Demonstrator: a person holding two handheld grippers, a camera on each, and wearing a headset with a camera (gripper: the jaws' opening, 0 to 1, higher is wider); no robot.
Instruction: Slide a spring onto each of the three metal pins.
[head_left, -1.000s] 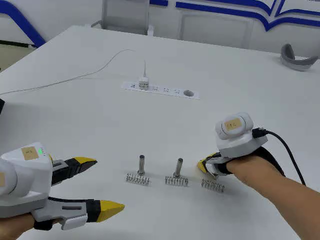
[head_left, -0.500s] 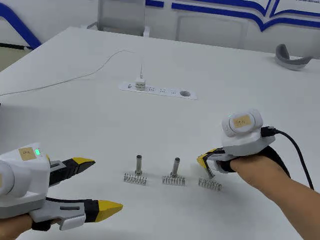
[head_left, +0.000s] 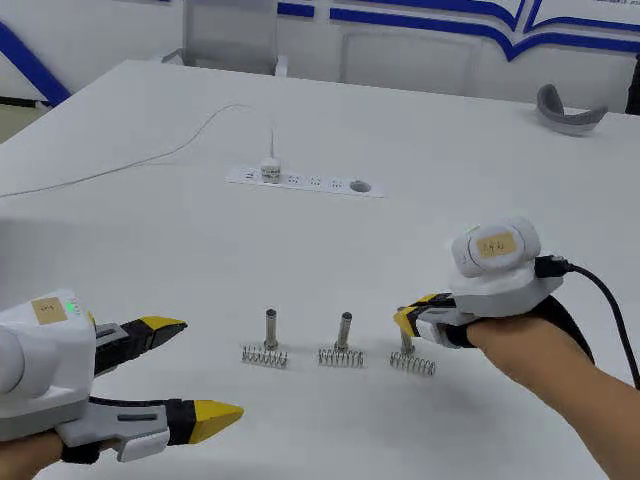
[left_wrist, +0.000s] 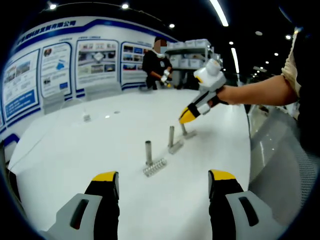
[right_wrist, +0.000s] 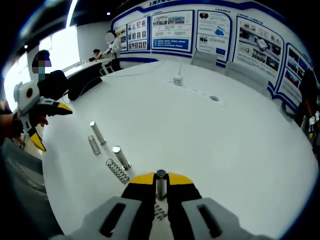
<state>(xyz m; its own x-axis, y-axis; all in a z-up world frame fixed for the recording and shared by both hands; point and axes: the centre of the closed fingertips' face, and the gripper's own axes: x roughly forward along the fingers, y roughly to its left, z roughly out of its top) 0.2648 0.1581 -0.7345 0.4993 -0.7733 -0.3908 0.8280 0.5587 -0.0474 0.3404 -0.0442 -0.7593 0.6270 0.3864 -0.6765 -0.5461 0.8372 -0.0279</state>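
Note:
Three metal pins stand in a row on the white table (head_left: 150, 240), each with a spring lying in front of it. The left pin (head_left: 271, 327) has a spring (head_left: 264, 355), the middle pin (head_left: 345, 330) has a spring (head_left: 341, 357), and the right pin (head_left: 407, 343) has a spring (head_left: 412, 364). My right gripper (head_left: 412, 320) is shut on the right pin (right_wrist: 160, 184), which sticks up between its yellow tips. My left gripper (head_left: 192, 370) hangs open and holds nothing, left of the row and near the table's front. Its own view looks along the row of pins (left_wrist: 148, 152).
A white power strip (head_left: 310, 183) with a plug (head_left: 268, 169) and a cable (head_left: 150, 155) lies at mid-table. A grey curved object (head_left: 565, 108) sits far right. A chair (head_left: 228, 30) stands behind the table. A person (left_wrist: 159, 62) stands beyond it.
My right gripper sits a little higher over the right spring, and the pin's lower end now shows under its tips. The left gripper has held still. The head camera tilted.

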